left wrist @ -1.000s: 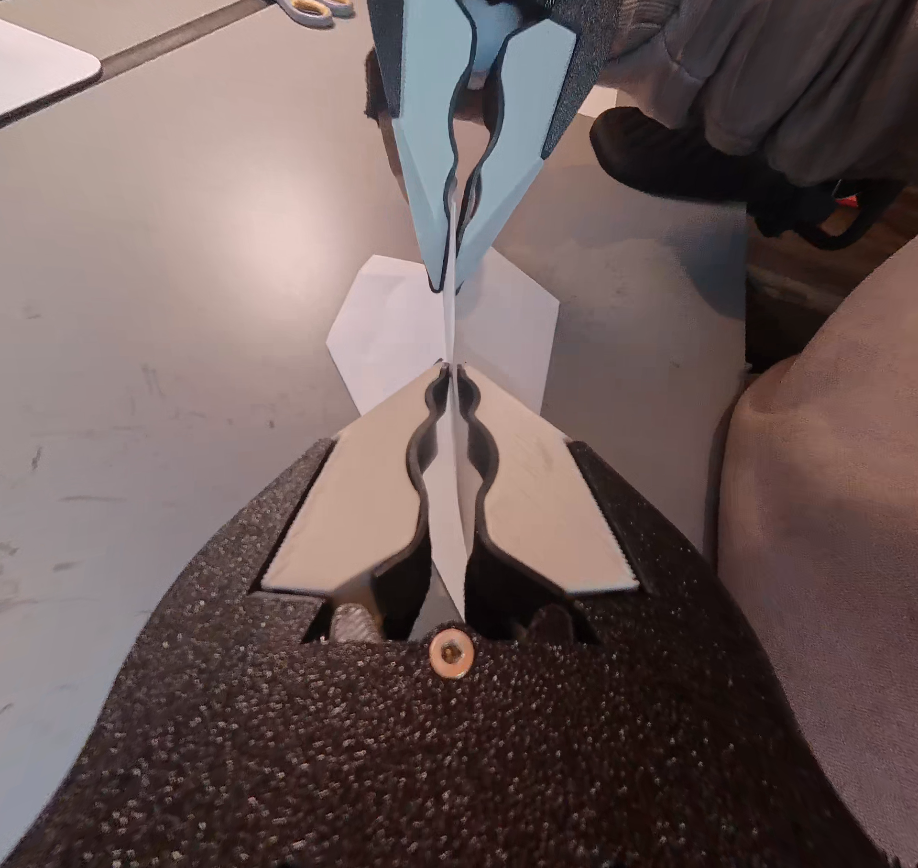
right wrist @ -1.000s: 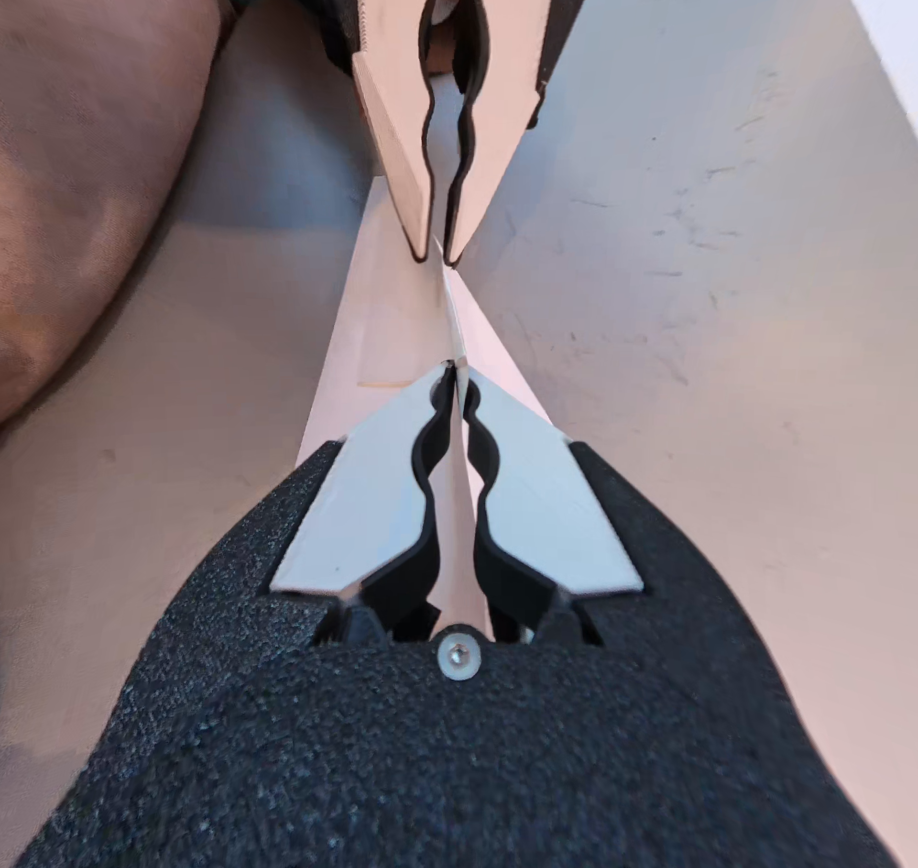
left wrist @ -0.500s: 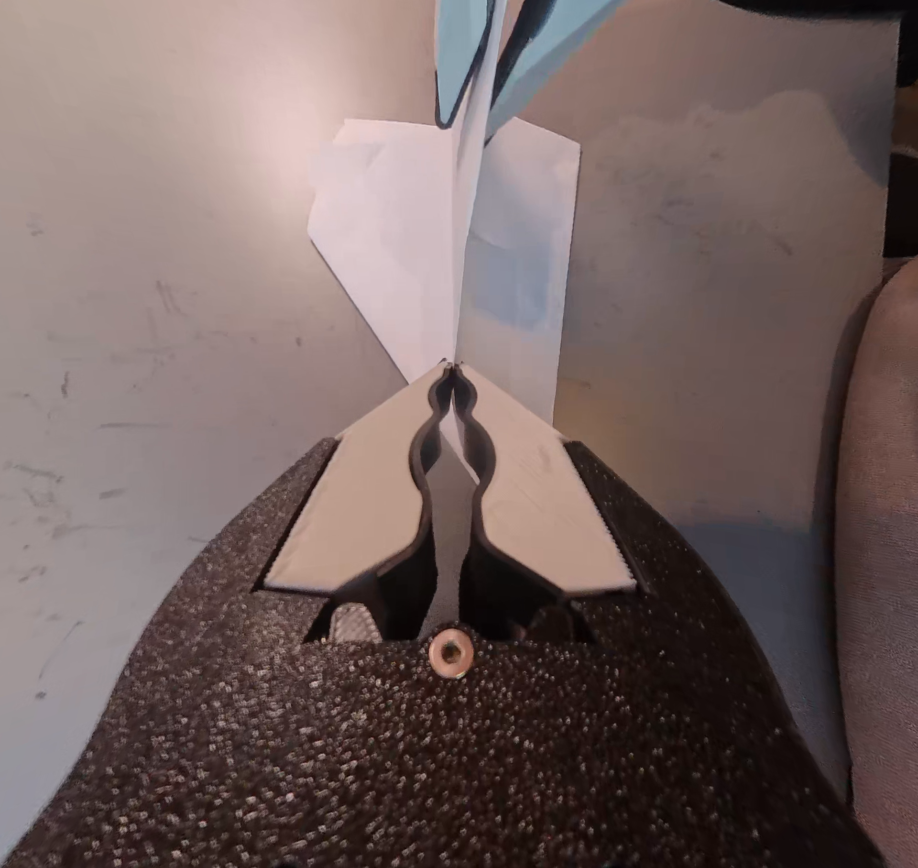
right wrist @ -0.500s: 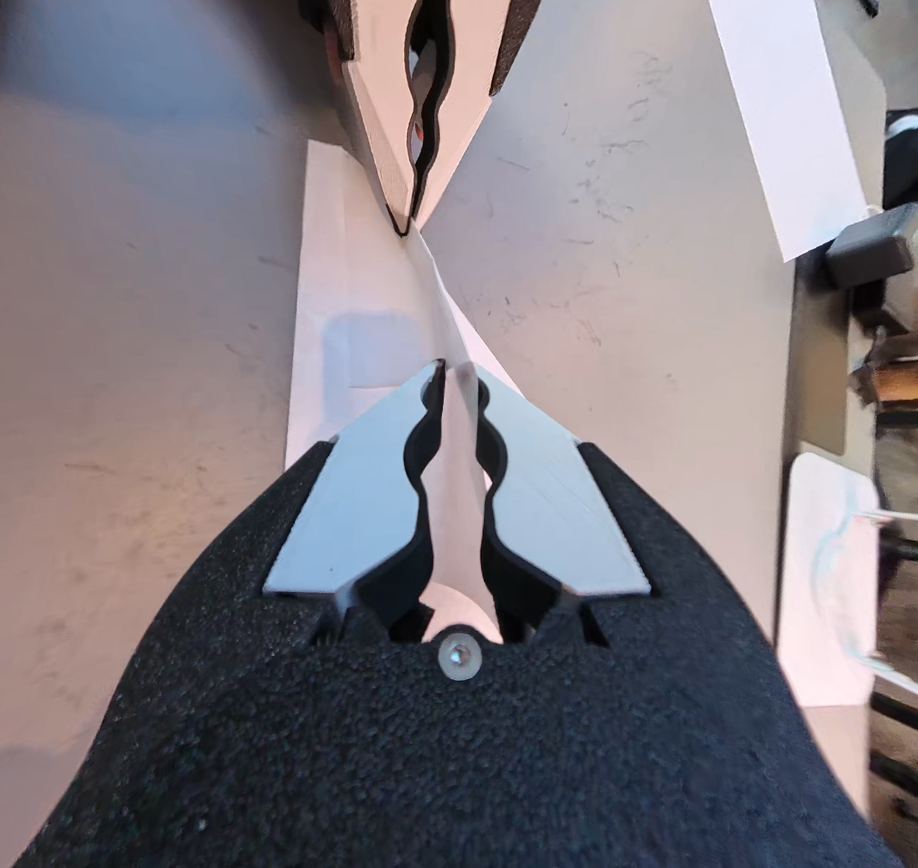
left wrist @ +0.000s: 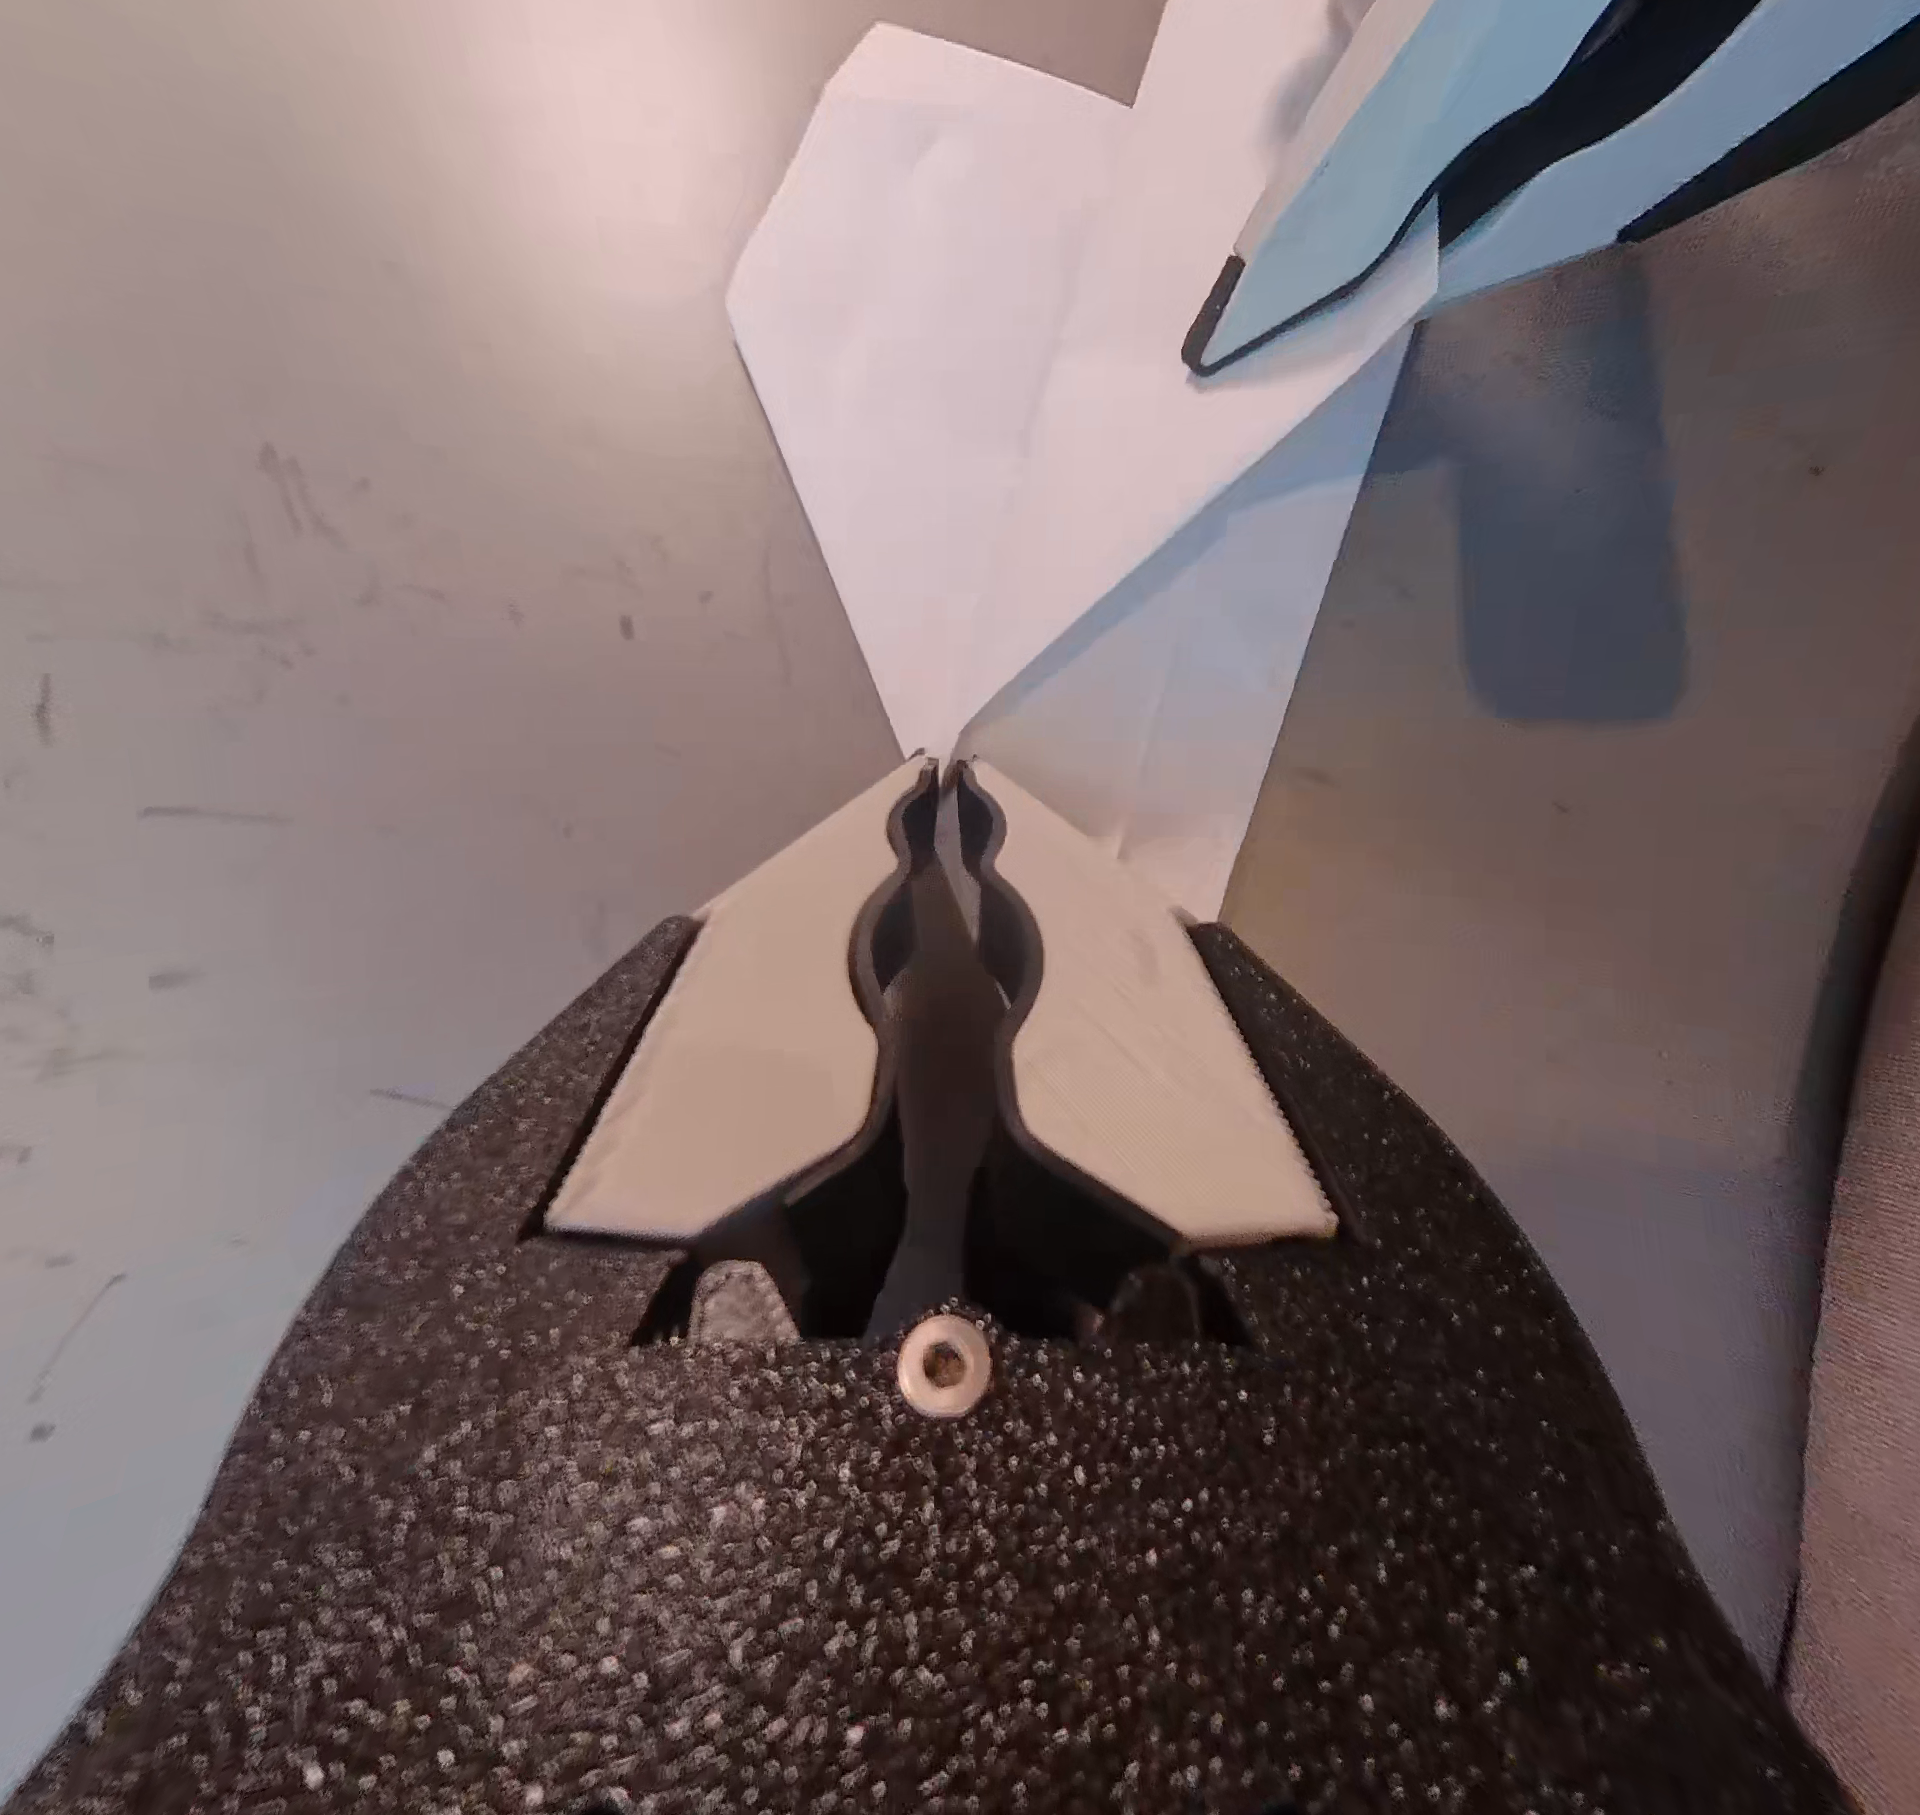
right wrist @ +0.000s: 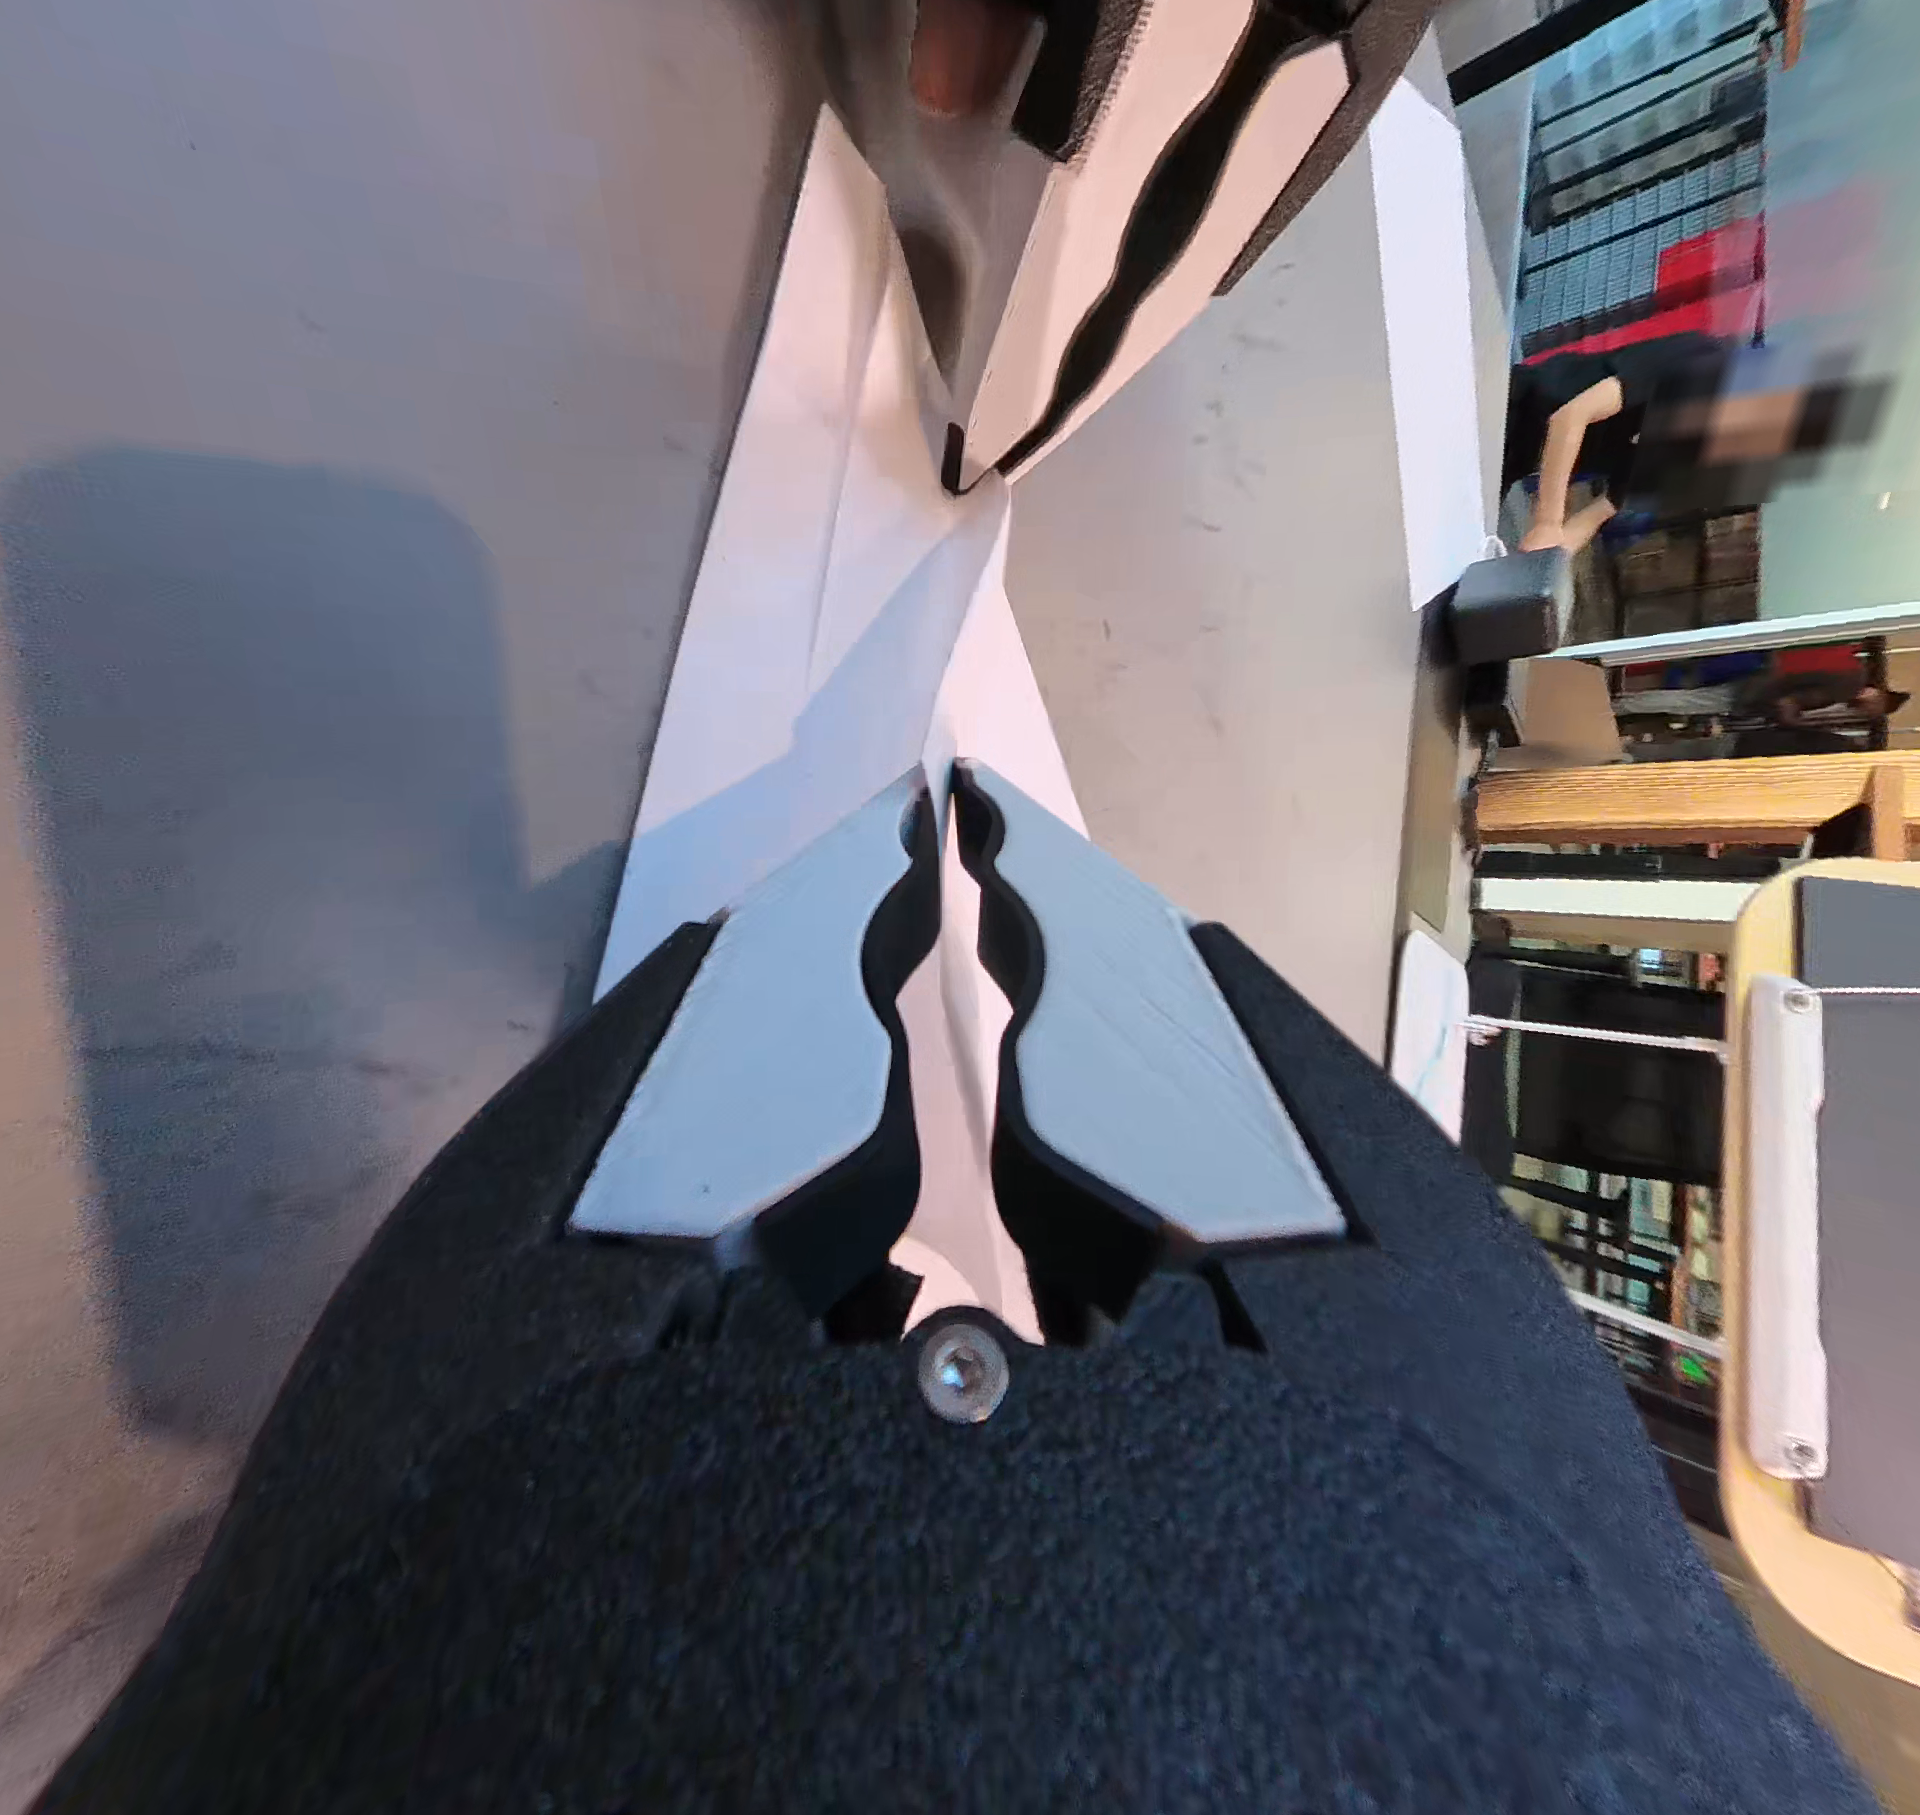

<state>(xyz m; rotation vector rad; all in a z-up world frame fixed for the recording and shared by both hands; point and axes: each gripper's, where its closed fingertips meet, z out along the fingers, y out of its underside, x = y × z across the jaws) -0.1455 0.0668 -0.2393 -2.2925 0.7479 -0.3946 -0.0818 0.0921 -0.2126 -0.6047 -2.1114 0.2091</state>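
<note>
Grey, scuffed tabletop (left wrist: 312, 415); beyond its far edge the right wrist view shows a workshop with shelving, a wooden bench (right wrist: 1662, 799) and a person standing well away.

Folded white paper (left wrist: 935, 363): lies partly on the tabletop, with one fold lifted between the two tools.

Left gripper (left wrist: 943, 768): jaws clamped on the paper's pointed end.

Right gripper (right wrist: 940, 773): jaws closed on the raised fold at the opposite end.

Change noted: a second ago the two grippers faced each other tip to tip along an upright crease. Now the right one sits off to the upper right in the left wrist view, and the fold between them leans and fans open.

Surroundings: a second white sheet (right wrist: 1423, 363) lies near the far edge, with a dark block (right wrist: 1507, 591) just beside it. Beige fabric (left wrist: 1849, 1038) borders the tabletop on the right. Nothing lies against the paper.
</note>
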